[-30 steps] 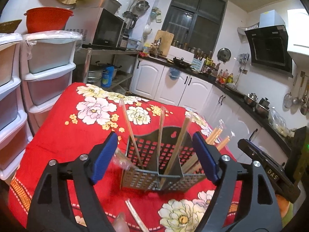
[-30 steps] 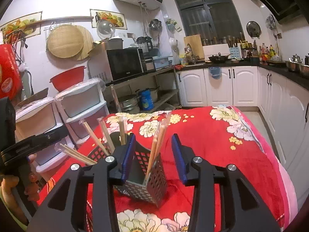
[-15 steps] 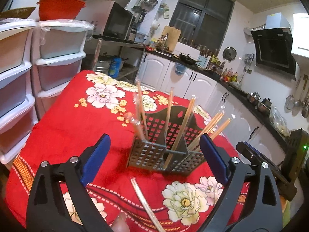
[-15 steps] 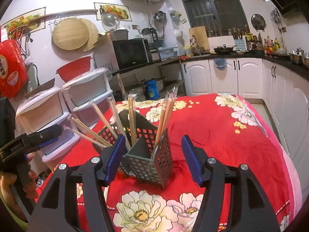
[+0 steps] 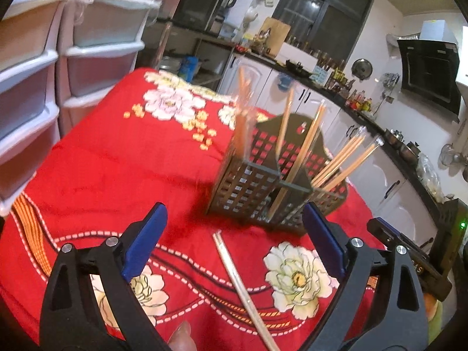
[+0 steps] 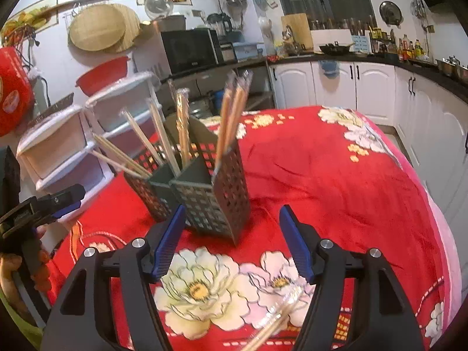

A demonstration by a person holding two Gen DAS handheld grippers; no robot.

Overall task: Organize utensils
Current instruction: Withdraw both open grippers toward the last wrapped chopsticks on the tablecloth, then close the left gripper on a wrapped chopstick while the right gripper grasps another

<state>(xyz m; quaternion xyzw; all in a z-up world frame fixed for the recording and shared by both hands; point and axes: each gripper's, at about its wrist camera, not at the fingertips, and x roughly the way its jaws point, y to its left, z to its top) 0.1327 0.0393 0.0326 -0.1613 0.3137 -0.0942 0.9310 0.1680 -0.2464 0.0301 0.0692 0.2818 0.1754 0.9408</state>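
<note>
A dark perforated utensil holder [image 5: 251, 184] [image 6: 216, 196] stands on the red flowered tablecloth [image 5: 117, 161], with several wooden chopsticks [image 5: 339, 161] [image 6: 231, 117] leaning in its compartments. My left gripper [image 5: 234, 213] is open wide just short of the holder, with nothing between its blue pads. One wrapped pair of chopsticks [image 5: 242, 286] lies on the cloth under it. My right gripper [image 6: 232, 209] hangs before the holder's near corner; its jaws are opening and empty. Another wrapped pair [image 6: 278, 318] lies on the cloth below it. Each view shows the other gripper [image 5: 409, 257] [image 6: 44, 204] at its edge.
White plastic drawer units [image 5: 96, 44] [image 6: 58, 146] stand beside the table on the left. White kitchen cabinets [image 6: 365, 87] and a crowded counter run along the far wall. A person's hand [image 6: 11, 266] grips the left gripper's handle. The cloth [image 6: 336, 175] lies bare to the holder's right.
Both grippers have widened, sunk toward the table and drawn back, so the holder now stands beyond their fingertips. The chopsticks that were between the right jaws rest in the holder.
</note>
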